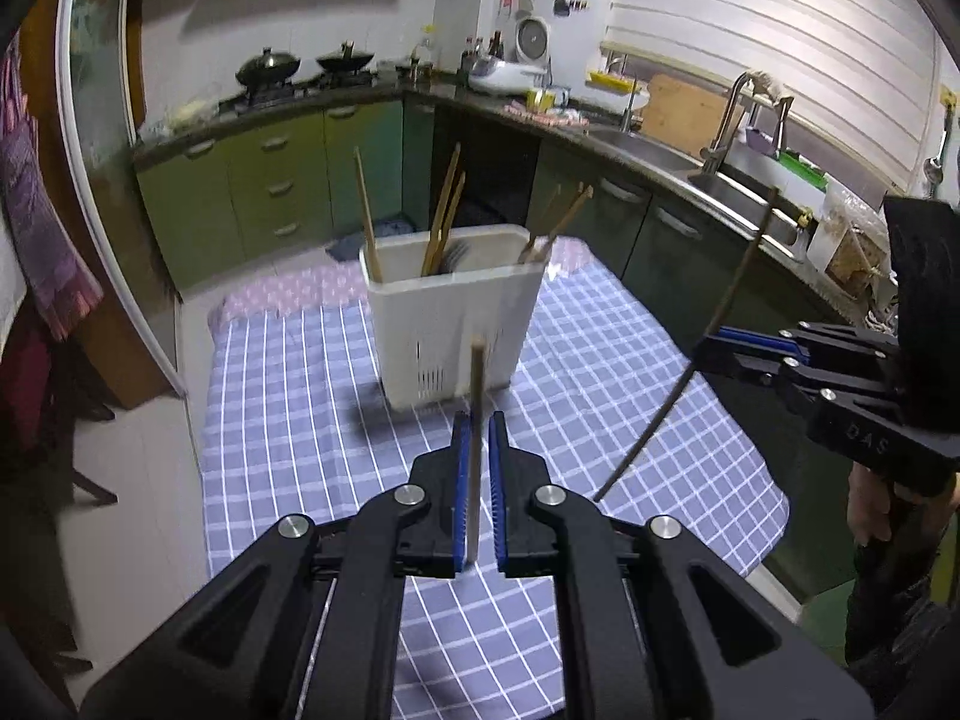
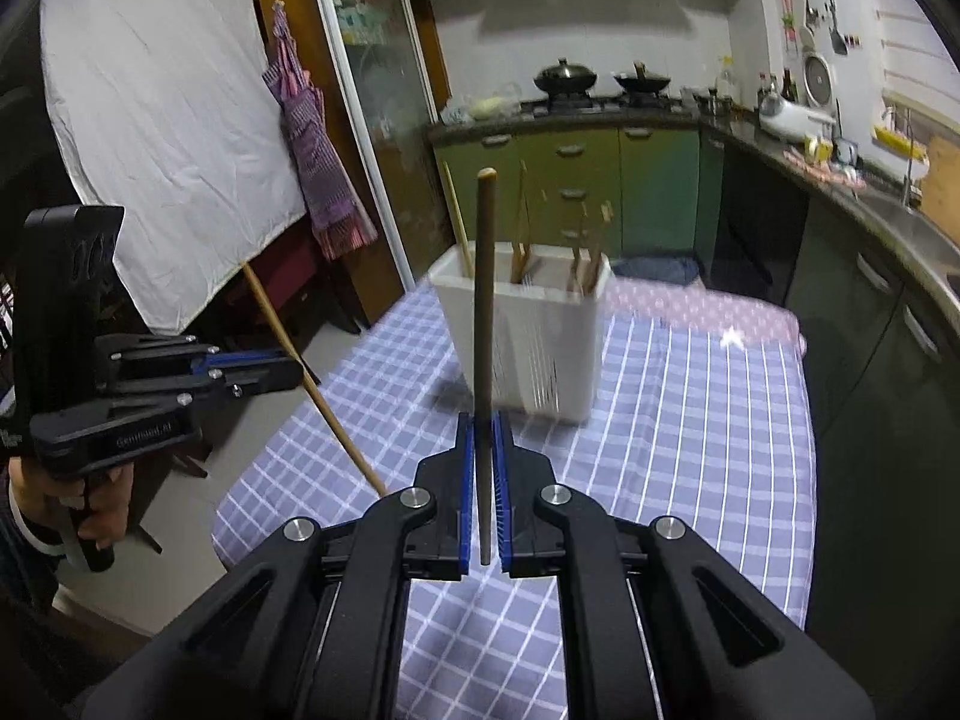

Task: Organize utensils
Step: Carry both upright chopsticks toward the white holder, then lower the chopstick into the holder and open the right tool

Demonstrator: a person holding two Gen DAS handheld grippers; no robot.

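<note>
A white slotted utensil holder (image 1: 450, 312) (image 2: 528, 336) stands on the blue checked tablecloth (image 1: 288, 396) with several wooden chopsticks upright in it. My left gripper (image 1: 478, 423) is shut on a pale wooden chopstick (image 1: 476, 378), held above the cloth in front of the holder. In the right wrist view, that left gripper (image 2: 297, 366) is at the left with the pale chopstick (image 2: 336, 420) slanting through it. My right gripper (image 2: 483, 420) is shut on a dark brown chopstick (image 2: 485, 276) that points up in front of the holder. In the left wrist view, the right gripper (image 1: 705, 348) is at the right with the dark chopstick (image 1: 732, 288).
A pink cloth (image 2: 690, 306) covers the table's far end. Green cabinets (image 1: 264, 180), a stove with two woks (image 1: 270, 69) and a sink (image 1: 738, 192) line the walls. A white sheet (image 2: 156, 120) and a purple cloth (image 2: 312, 150) hang at the left. A hand (image 2: 102, 510) grips the left tool.
</note>
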